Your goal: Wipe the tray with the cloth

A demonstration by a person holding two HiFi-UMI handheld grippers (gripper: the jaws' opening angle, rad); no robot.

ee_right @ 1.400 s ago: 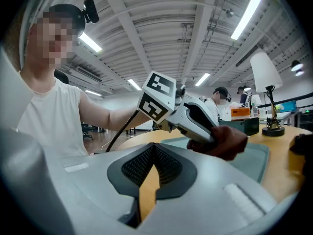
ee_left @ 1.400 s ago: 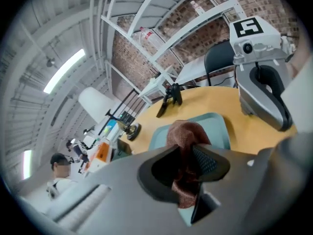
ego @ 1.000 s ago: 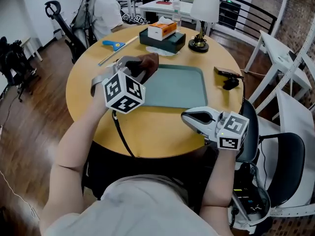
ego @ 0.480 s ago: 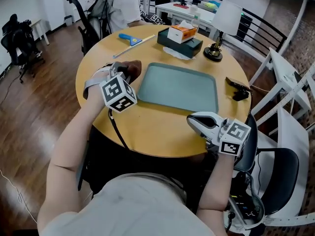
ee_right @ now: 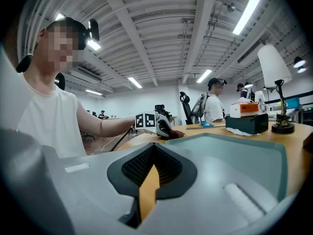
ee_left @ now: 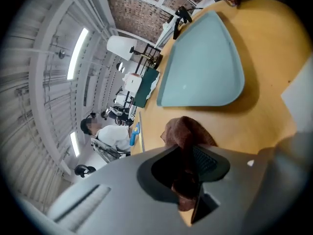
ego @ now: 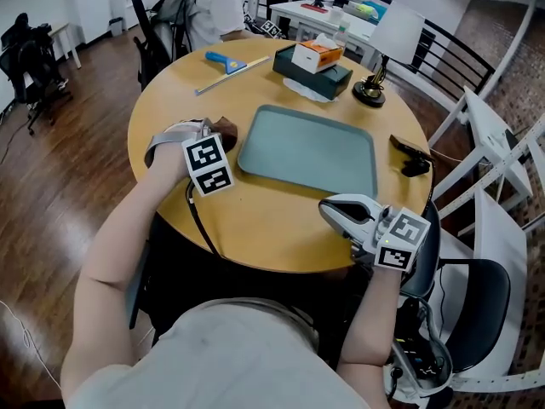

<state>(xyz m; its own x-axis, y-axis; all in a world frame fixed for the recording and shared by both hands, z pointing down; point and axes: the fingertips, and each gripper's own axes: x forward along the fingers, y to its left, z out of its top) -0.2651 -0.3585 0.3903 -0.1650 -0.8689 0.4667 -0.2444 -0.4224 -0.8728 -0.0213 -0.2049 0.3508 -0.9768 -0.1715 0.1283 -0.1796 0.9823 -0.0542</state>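
The teal tray [ego: 311, 150] lies empty in the middle of the round wooden table [ego: 255, 216]. My left gripper [ego: 209, 135] rests low on the table just left of the tray's left edge, shut on the brown cloth [ego: 227, 129]. In the left gripper view the cloth [ee_left: 187, 137] is bunched between the jaws, with the tray [ee_left: 205, 62] beyond it. My right gripper [ego: 329, 208] hovers at the table's near right edge, in front of the tray, shut and holding nothing. From the right gripper view the tray [ee_right: 230, 155] fills the foreground.
Behind the tray stand a dark box with an orange tissue box [ego: 312, 60] and a lamp [ego: 379, 54]. A blue tool [ego: 223, 59] and a long rod [ego: 232, 74] lie at the back left. A black object [ego: 412, 156] sits at the right rim. A person [ego: 213, 7] sits beyond.
My left gripper has carried the cloth leftward off the tray's left corner and down to the table beside it. The right gripper has stayed in place.
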